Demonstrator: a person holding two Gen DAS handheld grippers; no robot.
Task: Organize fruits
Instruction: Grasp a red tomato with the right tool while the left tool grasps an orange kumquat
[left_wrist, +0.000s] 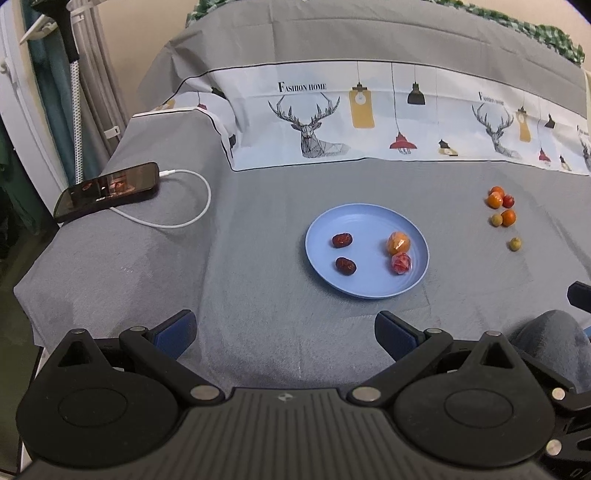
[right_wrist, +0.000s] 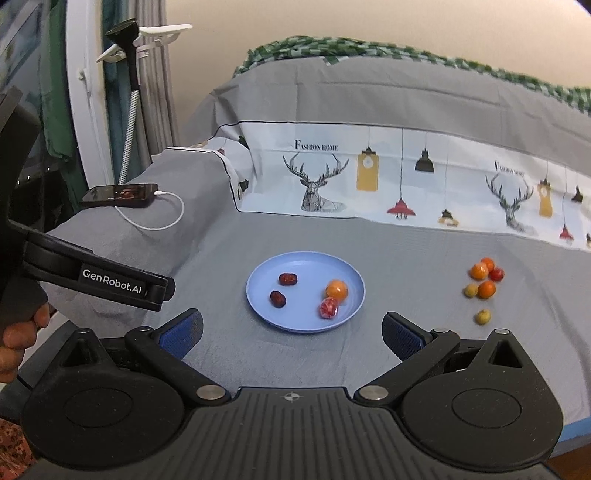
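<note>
Both grippers, left gripper (left_wrist: 284, 334) and right gripper (right_wrist: 291, 334), spread wide, empty. Blue plate (right_wrist: 266, 306) holds 4 pieces. Next step, likely: right reaches loose fruits (right_wrist: 482, 282), careful pinch.

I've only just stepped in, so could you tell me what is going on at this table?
A person is sorting fruit with a handheld gripper in each hand. Both the left gripper and the right gripper are open, empty and held back from the blue plate. The plate holds two red dates, an orange fruit and a red wrapped one. A cluster of small fruits lies loose on the grey cloth to the plate's right.
</note>
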